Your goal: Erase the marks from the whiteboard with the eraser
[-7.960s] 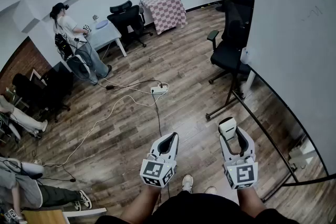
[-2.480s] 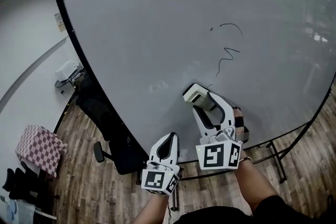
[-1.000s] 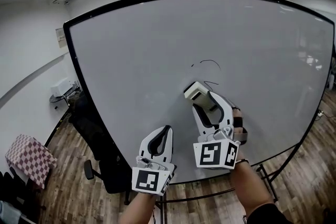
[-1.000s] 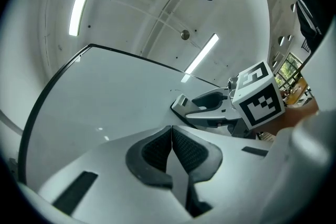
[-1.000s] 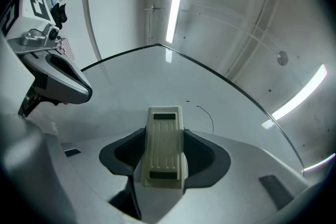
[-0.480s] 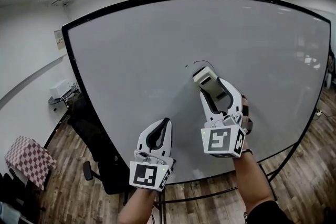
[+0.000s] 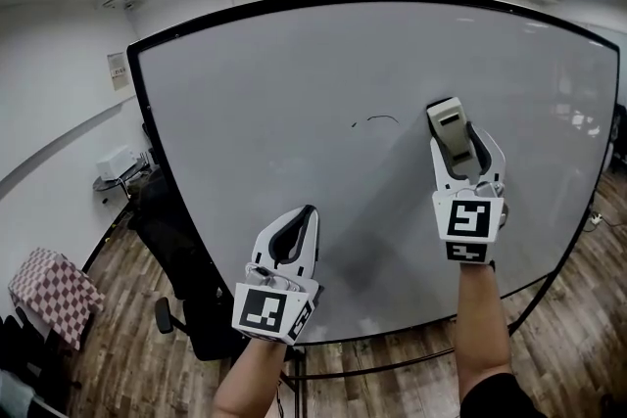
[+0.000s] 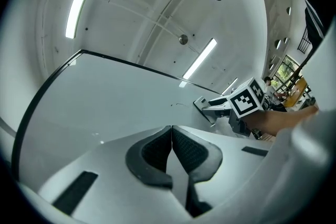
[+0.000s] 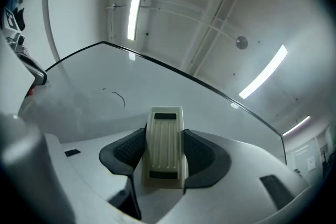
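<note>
A large whiteboard fills the head view. A short curved black mark with a dot to its left remains near the board's middle; it also shows as the mark in the right gripper view. My right gripper is shut on a cream ribbed eraser, held up at the board to the right of the mark. The eraser sits between the black pads. My left gripper hangs lower left, shut with nothing in it, its pads meeting.
A black office chair stands beside the board's left edge on the wood floor. A checkered cloth-covered table is at the lower left. The board's stand legs show at the lower right. Ceiling lights run overhead.
My right gripper has carried the eraser rightward and up, away from the marks. The lower squiggles seen earlier are gone from the board; only the top curve and dot remain.
</note>
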The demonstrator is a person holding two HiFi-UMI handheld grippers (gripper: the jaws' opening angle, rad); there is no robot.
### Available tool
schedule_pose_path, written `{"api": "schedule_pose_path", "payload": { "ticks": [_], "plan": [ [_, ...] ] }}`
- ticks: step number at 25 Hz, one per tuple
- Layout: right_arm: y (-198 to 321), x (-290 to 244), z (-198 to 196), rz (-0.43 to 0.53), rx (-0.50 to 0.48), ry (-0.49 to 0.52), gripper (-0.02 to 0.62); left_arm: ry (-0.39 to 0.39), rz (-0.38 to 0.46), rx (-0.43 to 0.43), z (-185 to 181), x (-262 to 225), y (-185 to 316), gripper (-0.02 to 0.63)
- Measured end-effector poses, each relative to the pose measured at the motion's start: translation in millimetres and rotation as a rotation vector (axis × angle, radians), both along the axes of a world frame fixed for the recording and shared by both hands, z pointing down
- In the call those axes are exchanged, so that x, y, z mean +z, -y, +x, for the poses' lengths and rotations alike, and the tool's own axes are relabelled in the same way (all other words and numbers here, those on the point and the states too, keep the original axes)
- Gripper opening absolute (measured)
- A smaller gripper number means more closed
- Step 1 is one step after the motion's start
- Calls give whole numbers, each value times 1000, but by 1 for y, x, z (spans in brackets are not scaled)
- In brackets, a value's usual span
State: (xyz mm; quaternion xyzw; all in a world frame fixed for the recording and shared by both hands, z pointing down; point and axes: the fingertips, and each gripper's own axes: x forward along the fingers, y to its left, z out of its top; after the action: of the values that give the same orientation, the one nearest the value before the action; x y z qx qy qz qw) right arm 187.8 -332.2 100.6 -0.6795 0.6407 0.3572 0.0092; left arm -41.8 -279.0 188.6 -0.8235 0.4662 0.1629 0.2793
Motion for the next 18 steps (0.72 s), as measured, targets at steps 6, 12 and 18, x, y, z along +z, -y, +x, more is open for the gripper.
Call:
{"api": "schedule_pose_path", "payload": {
  "ticks": [6,12,18],
  "plan": [
    [-8,-8,5,6,-40,42,250,-5,6,-1,-5,-13,3,20],
    [-45,-18,-57,91,-283,17,245,-26,21,-11,-7,-27,1,20],
    [-35,-2,-154,18,-336,-140,245,0,23,-29,-20,-45,5,20]
  ]
}}
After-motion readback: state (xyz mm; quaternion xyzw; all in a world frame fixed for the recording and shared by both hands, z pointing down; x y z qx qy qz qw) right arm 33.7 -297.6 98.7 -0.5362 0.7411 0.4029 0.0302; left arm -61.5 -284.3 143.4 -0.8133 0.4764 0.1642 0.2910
